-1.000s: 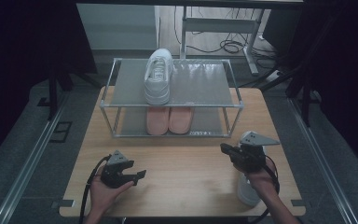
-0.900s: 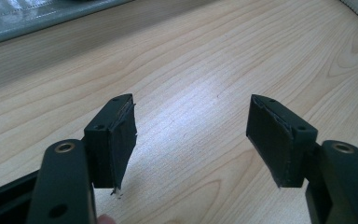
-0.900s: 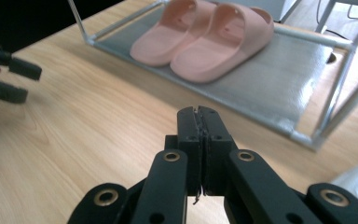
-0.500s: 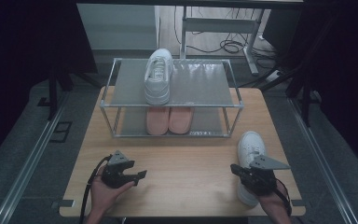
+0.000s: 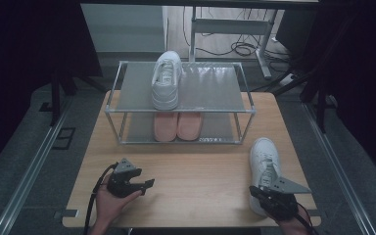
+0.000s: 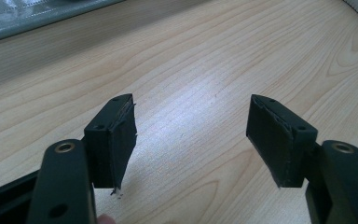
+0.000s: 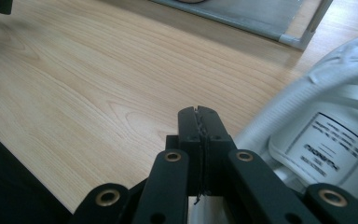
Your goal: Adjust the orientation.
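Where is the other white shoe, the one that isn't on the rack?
In the high view, the white shoe lies on the table's right side, just in front of the rack, beside the right gripper.

Dim, soft high view; dark surroundings; glare on table (image 6: 205,107); close shoe (image 7: 326,135) blurred.

Wooden table (image 5: 200,166), grey floor (image 5: 39,142), dark surroundings, floor cables (image 5: 240,48)

A light wooden table (image 5: 196,166) carried a two-tier metal rack (image 5: 178,110) at its far side. On the bare wood at the near right lay a white sneaker (image 5: 264,161), toe pointing away.
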A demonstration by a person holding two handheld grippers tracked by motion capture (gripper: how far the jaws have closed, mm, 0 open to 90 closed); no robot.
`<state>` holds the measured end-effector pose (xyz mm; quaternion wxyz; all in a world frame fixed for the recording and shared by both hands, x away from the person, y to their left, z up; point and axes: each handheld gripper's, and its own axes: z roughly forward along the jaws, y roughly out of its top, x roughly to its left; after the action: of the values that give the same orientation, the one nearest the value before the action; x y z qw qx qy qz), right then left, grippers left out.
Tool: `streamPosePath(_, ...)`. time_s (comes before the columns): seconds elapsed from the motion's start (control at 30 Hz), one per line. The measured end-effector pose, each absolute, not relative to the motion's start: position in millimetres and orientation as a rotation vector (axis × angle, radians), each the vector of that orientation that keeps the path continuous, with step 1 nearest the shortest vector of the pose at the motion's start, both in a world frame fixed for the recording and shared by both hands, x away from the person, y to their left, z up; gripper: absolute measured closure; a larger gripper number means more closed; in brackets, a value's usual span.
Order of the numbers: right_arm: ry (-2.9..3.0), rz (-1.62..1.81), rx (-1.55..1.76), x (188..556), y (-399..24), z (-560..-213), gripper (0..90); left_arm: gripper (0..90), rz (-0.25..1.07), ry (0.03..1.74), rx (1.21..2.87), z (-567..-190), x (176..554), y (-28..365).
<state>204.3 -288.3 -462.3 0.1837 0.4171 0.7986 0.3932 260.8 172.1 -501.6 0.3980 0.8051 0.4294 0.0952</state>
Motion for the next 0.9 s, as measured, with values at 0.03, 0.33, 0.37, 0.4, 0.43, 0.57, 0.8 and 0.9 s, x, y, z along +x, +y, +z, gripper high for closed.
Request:
streamPosePath(0.03, 2.254, 1.103, 1.172, 203, -288, -462, 89.4, 33.4, 0.24, 1.088, 2.04, -502, 261, 172)
streamPosePath(0.33, 2.273, 1.048, 1.154, 193, -286, -467, 90.0, 33.5, 0.239, 1.091, 2.038, -502, 261, 173)
streamPosePath(0.37, 2.271, 1.051, 1.157, 193, -288, -468, 90.0, 33.5, 0.238, 1.092, 2.039, -502, 261, 173)
streamPosePath(0.4, 2.267, 1.046, 1.158, 192, -288, -468, 90.0, 33.4, 0.238, 1.092, 2.04, -503, 261, 173)
streamPosePath(0.43, 2.265, 1.037, 1.153, 191, -288, -467, 90.0, 33.4, 0.237, 1.091, 2.04, -503, 261, 173)
streamPosePath(0.57, 2.262, 1.007, 1.138, 189, -289, -467, 90.0, 33.4, 0.238, 1.091, 2.037, -502, 261, 173)
streamPosePath(0.8, 2.244, 0.983, 1.163, 182, -306, -467, 90.0, 33.5, 0.239, 1.094, 2.04, -503, 262, 174)
streamPosePath(0.9, 2.229, 0.972, 1.185, 178, -315, -467, 90.0, 33.5, 0.237, 1.094, 2.041, -503, 262, 173)
